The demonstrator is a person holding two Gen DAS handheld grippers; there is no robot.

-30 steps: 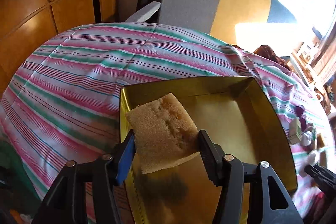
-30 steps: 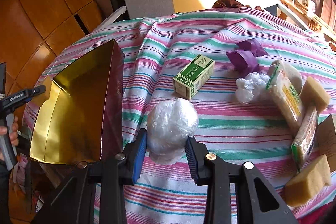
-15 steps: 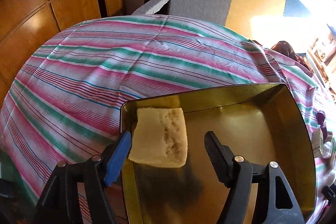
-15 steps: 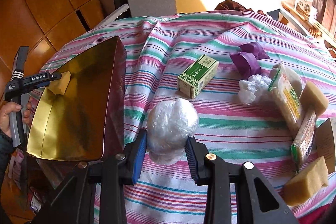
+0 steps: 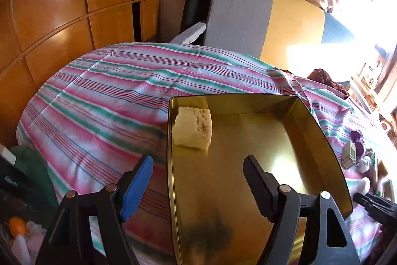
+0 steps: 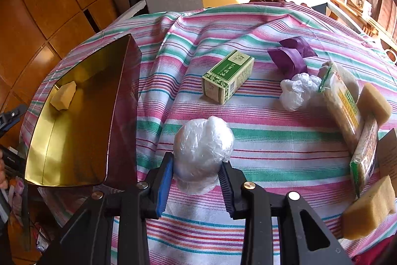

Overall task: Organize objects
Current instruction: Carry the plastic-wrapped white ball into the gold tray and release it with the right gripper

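Observation:
A yellow sponge (image 5: 193, 128) lies loose in the far left corner of the gold tin tray (image 5: 322, 140). My left gripper (image 5: 198, 160) is open and hangs above the tray's near left side, well back from the sponge, with nothing between its fingers. In the right wrist view the same sponge (image 6: 63, 98) shows inside the tray (image 6: 119, 103). To the tray's right, my right gripper (image 6: 196, 162) is shut on a white plastic-wrapped ball (image 6: 203, 140) that rests on the striped tablecloth (image 6: 273, 140).
On the cloth right of the ball are a green box (image 6: 228, 76), purple tape rolls (image 6: 292, 56), crumpled white plastic (image 6: 297, 88), packaged bars (image 6: 342, 106) and two sponges (image 6: 374, 103) (image 6: 369, 212). A grey and yellow chair (image 5: 238, 14) stands behind the table.
My left gripper opened and let go of the sponge, which now lies in the tray's far left corner; the gripper pulled back from it. The right gripper and the ball stayed put.

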